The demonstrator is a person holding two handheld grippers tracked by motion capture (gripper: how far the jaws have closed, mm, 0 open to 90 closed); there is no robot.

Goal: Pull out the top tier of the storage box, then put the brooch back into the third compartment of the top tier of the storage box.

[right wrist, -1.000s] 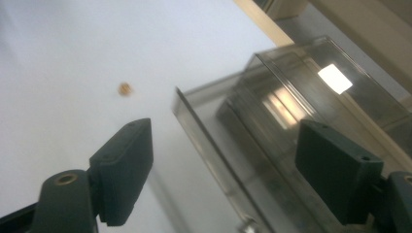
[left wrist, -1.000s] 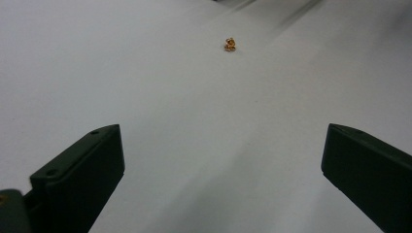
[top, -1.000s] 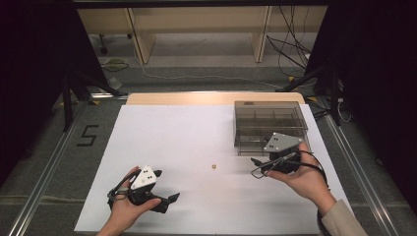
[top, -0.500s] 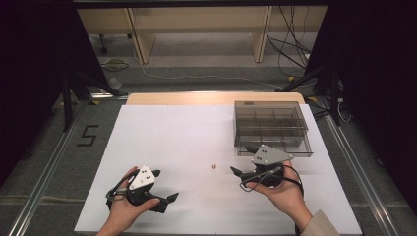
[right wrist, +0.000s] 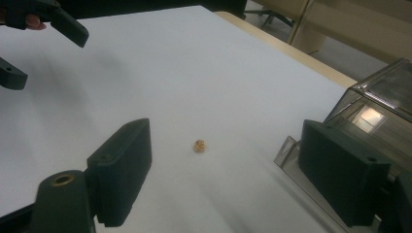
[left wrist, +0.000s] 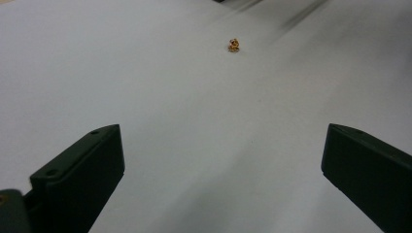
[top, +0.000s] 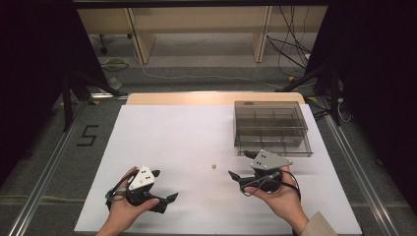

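A tiny gold bead (top: 213,166) lies on the white table sheet (top: 187,132), between the two grippers. My left gripper (top: 164,186) rests at the near left, open and holding nothing, with the bead (left wrist: 233,45) well ahead of its jaws. My right gripper (top: 240,165) is just right of the bead, also open and holding nothing. In the right gripper view the bead (right wrist: 199,145) sits on the sheet between and just beyond the two jaws. The left gripper (right wrist: 43,53) shows far off at the upper left there.
A clear plastic compartment box (top: 272,128) stands at the back right of the sheet, close behind my right gripper; its corner (right wrist: 379,107) is beside the right jaw. A wooden table edge (top: 211,97) runs along the back.
My right gripper has moved from beside the box toward the left and nearer, up to the bead. The left gripper has stayed put.
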